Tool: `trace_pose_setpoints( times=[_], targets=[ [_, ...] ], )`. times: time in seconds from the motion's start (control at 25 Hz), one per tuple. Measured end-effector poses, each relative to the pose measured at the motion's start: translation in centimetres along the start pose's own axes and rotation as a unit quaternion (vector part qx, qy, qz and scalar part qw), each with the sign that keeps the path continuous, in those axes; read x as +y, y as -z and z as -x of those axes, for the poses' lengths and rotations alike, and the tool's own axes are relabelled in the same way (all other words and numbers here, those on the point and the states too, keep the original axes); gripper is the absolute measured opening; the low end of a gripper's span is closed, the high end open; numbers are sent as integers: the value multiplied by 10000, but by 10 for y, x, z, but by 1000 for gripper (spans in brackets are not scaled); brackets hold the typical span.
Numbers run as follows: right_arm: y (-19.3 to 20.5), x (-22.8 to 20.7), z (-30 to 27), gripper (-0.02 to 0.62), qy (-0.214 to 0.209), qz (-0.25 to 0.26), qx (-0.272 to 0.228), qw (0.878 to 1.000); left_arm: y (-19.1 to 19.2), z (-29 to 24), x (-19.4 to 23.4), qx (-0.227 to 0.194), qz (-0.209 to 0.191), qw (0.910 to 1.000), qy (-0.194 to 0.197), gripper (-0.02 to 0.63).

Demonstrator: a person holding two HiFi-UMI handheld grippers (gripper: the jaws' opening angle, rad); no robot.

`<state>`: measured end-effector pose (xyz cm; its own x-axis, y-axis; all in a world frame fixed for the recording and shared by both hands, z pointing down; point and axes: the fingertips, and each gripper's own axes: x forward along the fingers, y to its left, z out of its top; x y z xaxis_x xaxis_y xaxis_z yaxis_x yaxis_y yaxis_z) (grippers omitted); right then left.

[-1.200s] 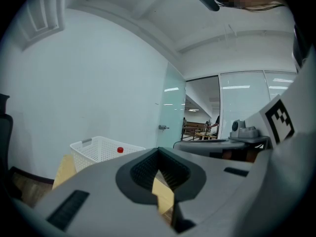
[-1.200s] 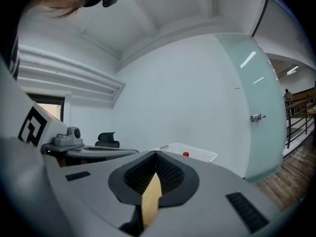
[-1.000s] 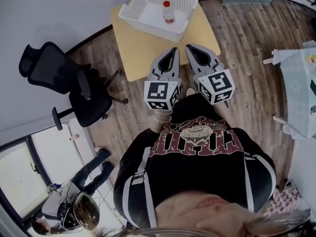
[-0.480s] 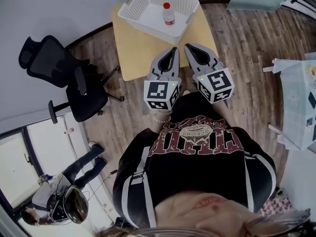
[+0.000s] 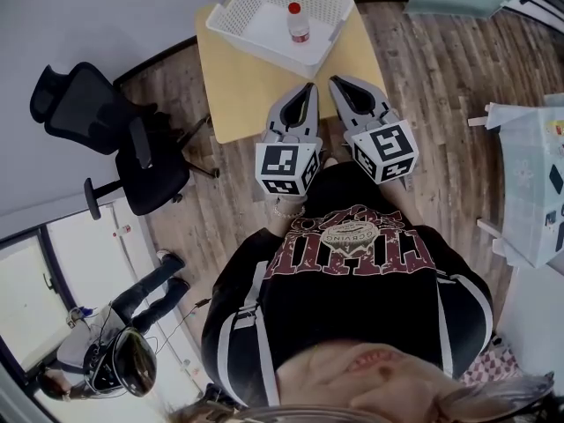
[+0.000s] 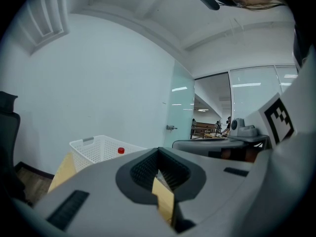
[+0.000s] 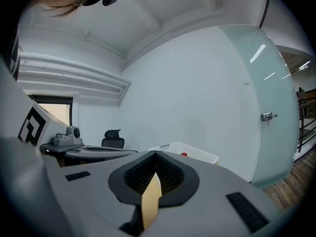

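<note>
Both grippers empty, jaws pressed together: left gripper (image 5: 307,89) and right gripper (image 5: 336,83) side by side above near edge of wooden table (image 5: 236,77). Red-capped bottle (image 5: 299,23) stands in white basket (image 5: 231,9) at far edge. Left: office chair (image 5: 97,122); right: wood floor (image 5: 432,77).

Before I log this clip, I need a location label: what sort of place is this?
Likely an office: black swivel chair, small wooden table with a white basket, frosted glass door.
</note>
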<state>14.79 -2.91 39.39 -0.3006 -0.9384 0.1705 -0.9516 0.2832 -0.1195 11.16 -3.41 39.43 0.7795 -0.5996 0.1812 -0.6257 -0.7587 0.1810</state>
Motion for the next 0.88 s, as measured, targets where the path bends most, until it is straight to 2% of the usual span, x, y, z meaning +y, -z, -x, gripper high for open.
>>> trace_pose_setpoints(
  times=[0.88],
  targets=[
    [-8, -22, -66, 17, 124, -74, 64, 9999, -19, -41, 57, -29, -3, 10000, 22, 46]
  ],
)
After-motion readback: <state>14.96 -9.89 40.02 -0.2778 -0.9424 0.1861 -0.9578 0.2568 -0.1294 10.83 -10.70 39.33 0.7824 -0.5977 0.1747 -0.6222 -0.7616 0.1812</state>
